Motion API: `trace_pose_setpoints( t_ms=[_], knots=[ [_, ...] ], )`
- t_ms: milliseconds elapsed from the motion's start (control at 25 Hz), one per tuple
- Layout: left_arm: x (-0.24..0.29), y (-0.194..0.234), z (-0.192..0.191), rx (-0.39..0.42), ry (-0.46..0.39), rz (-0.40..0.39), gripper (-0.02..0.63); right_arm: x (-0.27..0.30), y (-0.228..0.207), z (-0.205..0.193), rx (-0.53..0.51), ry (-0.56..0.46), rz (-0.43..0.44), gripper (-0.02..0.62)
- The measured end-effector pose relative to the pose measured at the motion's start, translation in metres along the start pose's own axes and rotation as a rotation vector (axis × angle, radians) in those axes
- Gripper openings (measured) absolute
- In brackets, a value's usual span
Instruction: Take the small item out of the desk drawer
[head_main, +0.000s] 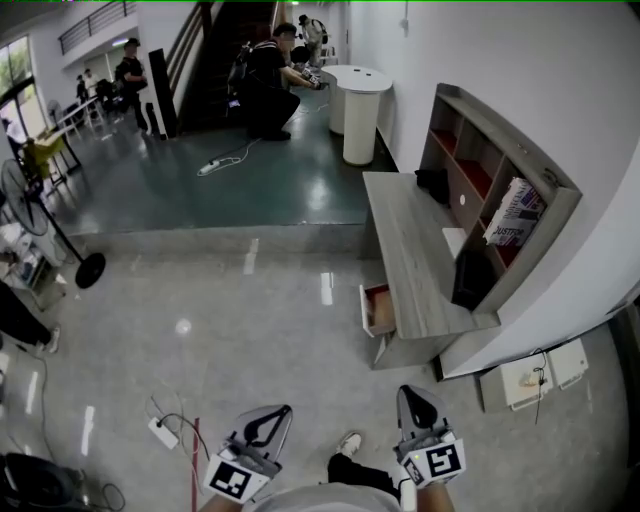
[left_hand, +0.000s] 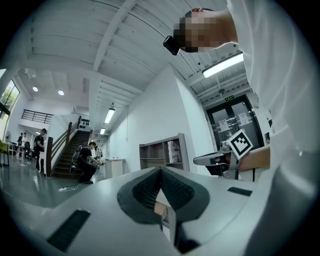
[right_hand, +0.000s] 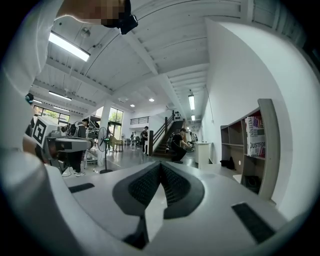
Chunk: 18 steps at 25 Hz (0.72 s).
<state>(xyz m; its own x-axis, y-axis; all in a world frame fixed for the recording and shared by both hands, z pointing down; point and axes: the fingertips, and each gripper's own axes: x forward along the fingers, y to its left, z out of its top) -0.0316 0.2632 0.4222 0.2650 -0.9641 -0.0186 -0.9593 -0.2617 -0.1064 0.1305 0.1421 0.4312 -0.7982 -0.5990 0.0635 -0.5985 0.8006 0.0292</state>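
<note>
A grey wooden desk (head_main: 412, 262) stands against the right wall, about two steps ahead of me. Its drawer (head_main: 379, 310) hangs pulled open at the near left corner, with a brown inside. No small item can be made out in it from here. Both grippers are held low near my body, far from the desk. The left gripper (head_main: 286, 409) is shut with nothing in it, and its pads meet at the tip (left_hand: 161, 170). The right gripper (head_main: 404, 391) is also shut and empty (right_hand: 160, 164). Each points up and forward into the room.
A shelf unit (head_main: 492, 190) on the desk holds a book (head_main: 514, 212) and a black bag (head_main: 434, 184). A power strip with cables (head_main: 163, 432) lies on the floor at my left, a fan (head_main: 40, 215) further left. People work by the stairs (head_main: 268, 88) beyond a round white table (head_main: 358, 110).
</note>
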Motion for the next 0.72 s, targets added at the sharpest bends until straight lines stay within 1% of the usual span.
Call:
trace_pose_setpoints(
  t_ms=[120,240,280,320,360,480,600,720],
  knots=[
    [0.065,0.007,0.011,0.033,-0.009,-0.03,0.015,0.026,-0.048,0.0,0.003,0.012,0.001,0.023],
    [0.116,0.008,0.022,0.056,-0.043,-0.046,0.015,0.048,-0.091,-0.008,0.021,0.032,-0.006,0.023],
    [0.129,0.008,0.021,0.057,-0.037,-0.05,0.015,0.056,-0.103,-0.012,0.03,0.038,-0.004,0.023],
    [0.139,0.008,0.017,0.058,-0.012,-0.054,0.015,0.063,-0.112,-0.015,0.039,0.044,0.0,0.023],
    [0.146,0.009,0.01,0.057,0.019,-0.055,0.015,0.069,-0.119,-0.018,0.049,0.05,0.004,0.023],
    [0.159,0.017,-0.004,0.031,0.066,-0.036,0.015,0.084,-0.128,-0.023,0.063,0.075,0.024,0.023],
    [0.171,0.024,-0.013,0.031,0.087,-0.023,0.015,0.094,-0.134,-0.023,0.067,0.091,0.043,0.023],
    [0.186,0.028,-0.019,0.038,0.105,-0.035,0.015,0.096,-0.145,-0.025,0.064,0.087,0.035,0.022]
  ],
)
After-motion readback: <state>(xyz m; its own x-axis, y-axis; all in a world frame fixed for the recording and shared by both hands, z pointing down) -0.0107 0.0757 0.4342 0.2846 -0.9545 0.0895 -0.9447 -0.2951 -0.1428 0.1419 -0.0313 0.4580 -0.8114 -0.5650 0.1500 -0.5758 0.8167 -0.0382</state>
